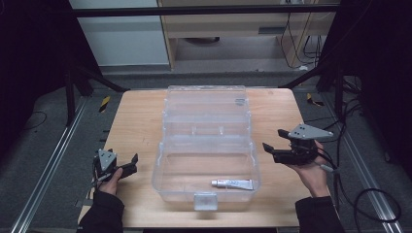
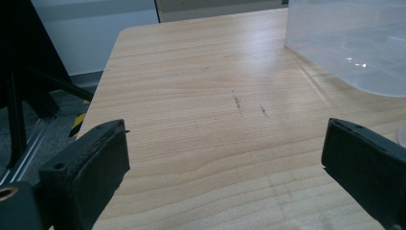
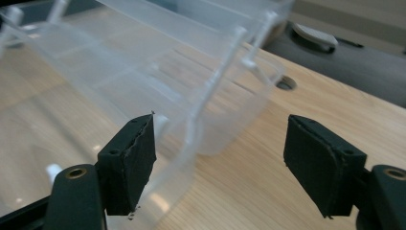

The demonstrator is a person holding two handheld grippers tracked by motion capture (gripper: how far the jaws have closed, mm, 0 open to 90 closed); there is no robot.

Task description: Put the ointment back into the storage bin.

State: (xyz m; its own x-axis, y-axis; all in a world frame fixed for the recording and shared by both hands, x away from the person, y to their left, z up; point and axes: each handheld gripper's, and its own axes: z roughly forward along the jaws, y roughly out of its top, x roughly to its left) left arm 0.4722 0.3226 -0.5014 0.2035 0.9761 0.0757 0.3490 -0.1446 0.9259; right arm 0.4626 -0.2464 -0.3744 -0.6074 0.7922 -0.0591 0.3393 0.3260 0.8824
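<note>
While both pairs of tongs stand with jaws apart and nothing between them, the items are listed from them outward.

Left tongs: black, two-jawed, grey three-cornered plate on top, held in the person's left hand over the near left part of the tabletop. Jaws wide apart, pointing toward the box. In the left gripper view the pads frame bare wood with a few dark scuff marks.

Right tongs: black, same grey plate, cable trailing off behind, held in the person's right hand just beside the right wall of the box. Jaws wide apart, not touching it. In the right gripper view the left pad sits in front of the clear wall.

Clear plastic storage box with hinged lid: between the two tongs, nearer the right pair, at the middle of the tabletop. Lid laid open and flat beyond the tub. Latch tab on the near wall.

Small white tube with a dark cap end: lying flat inside the tub, along its near wall, to the inner side of the right tongs.

Light wooden tabletop with rounded corners: carries the box. Grey carpeted floor and metal rails surround it.
</note>
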